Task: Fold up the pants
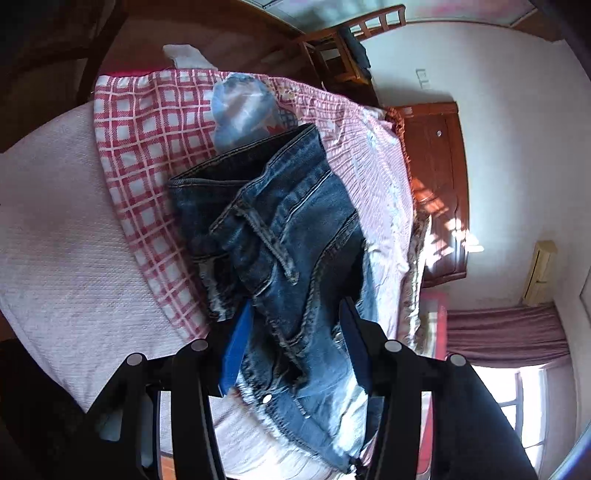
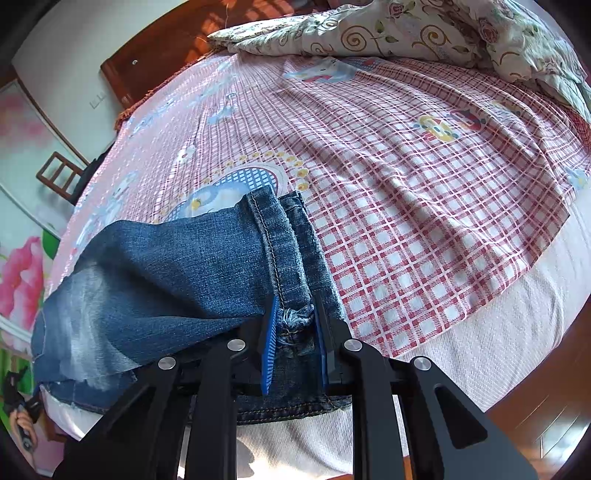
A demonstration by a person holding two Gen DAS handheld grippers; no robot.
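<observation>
Blue denim jeans (image 1: 280, 229) lie on the bed, bunched at the waistband end in the left wrist view. My left gripper (image 1: 295, 314) has its blue-padded fingers on both sides of the waist fabric and is shut on it. In the right wrist view the leg hems (image 2: 284, 251) of the jeans (image 2: 166, 277) point away from me. My right gripper (image 2: 293, 314) is shut on the frayed hem edge, between its blue pads (image 2: 271, 332).
The bed has a red-and-white checked sheet (image 2: 424, 221) over a white mattress cover (image 1: 62, 240). A floral quilt (image 2: 406, 33) lies at the far side. A wooden cabinet (image 1: 436, 184), a wooden chair (image 1: 340, 55) and a curtained window (image 1: 517, 350) surround the bed.
</observation>
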